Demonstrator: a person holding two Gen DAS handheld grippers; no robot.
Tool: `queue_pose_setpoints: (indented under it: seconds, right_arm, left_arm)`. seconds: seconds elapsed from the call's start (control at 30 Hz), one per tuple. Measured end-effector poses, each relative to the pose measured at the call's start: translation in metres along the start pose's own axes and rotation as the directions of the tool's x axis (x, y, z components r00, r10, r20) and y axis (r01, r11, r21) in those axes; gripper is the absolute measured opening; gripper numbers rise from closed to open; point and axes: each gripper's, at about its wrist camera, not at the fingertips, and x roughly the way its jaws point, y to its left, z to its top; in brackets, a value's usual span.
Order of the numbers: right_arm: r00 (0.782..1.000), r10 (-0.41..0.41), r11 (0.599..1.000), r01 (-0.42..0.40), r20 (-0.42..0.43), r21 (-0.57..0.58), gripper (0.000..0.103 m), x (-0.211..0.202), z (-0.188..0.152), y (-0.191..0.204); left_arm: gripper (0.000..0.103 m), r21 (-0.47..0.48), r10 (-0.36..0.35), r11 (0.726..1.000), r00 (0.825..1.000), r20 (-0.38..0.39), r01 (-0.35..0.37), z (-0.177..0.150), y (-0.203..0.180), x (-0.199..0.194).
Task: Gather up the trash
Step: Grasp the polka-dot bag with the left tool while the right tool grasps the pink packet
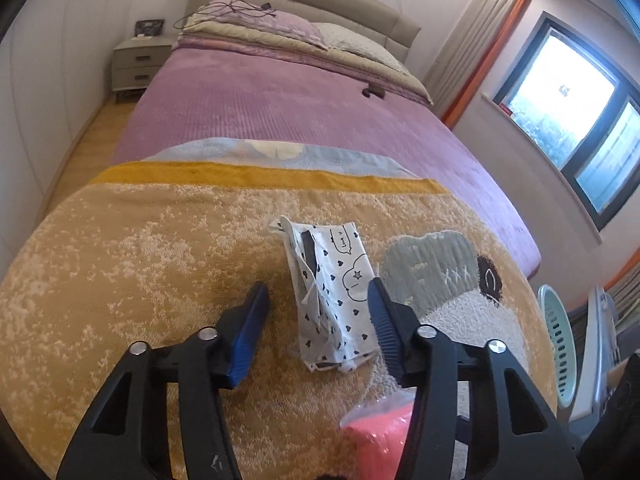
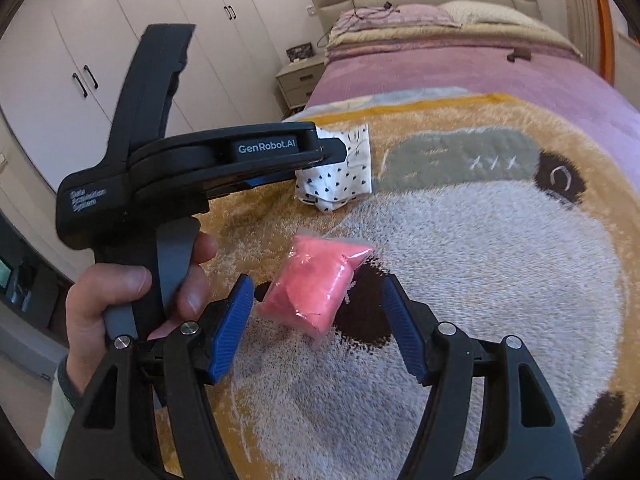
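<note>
A white wrapper with black hearts (image 1: 332,280) lies crumpled on the yellow bear blanket (image 1: 140,280). My left gripper (image 1: 318,300) straddles it, open. Its right pad is at the wrapper's edge and its left pad stands apart from it. A pink plastic-wrapped packet (image 2: 316,284) lies on the blanket between the blue pads of my right gripper (image 2: 316,286), which is open with gaps on both sides. The packet also shows at the bottom of the left wrist view as the pink packet (image 1: 380,436). In the right wrist view a hand (image 2: 132,288) holds the left tool's black body (image 2: 180,168) over the white wrapper (image 2: 340,176).
The blanket covers the foot of a bed with a purple cover (image 1: 260,100) and pillows (image 1: 260,24) at the head. A small dark object (image 1: 374,91) lies on the bed. A nightstand (image 1: 138,62) and wardrobes (image 2: 100,60) stand left, a pale basket (image 1: 556,340) and window (image 1: 568,108) right.
</note>
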Motion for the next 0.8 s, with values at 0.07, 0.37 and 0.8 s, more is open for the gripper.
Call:
queue_pose_setpoints:
  seconds: [0.07, 0.37, 0.8]
  right_arm:
    - [1.0, -0.011, 1.0, 0.011, -0.019, -0.006, 0.063, 0.008, 0.001, 0.001]
    - [0.999, -0.04, 0.998, 0.039, -0.031, -0.039, 0.036, 0.014, 0.003, 0.007]
    - [0.992, -0.114, 0.991, 0.11, 0.055, 0.081, 0.034, -0.051, -0.011, -0.047]
  left_arm:
    - [0.043, -0.002, -0.009, 1.0, 1.0, 0.003, 0.009, -0.001, 0.003, -0.001]
    - [0.027, -0.016, -0.025, 1.0, 1.0, 0.004, 0.025, 0.0, 0.009, 0.0]
    - [0.005, 0.056, -0.027, 0.998, 1.0, 0.012, 0.027, -0.017, -0.037, -0.022]
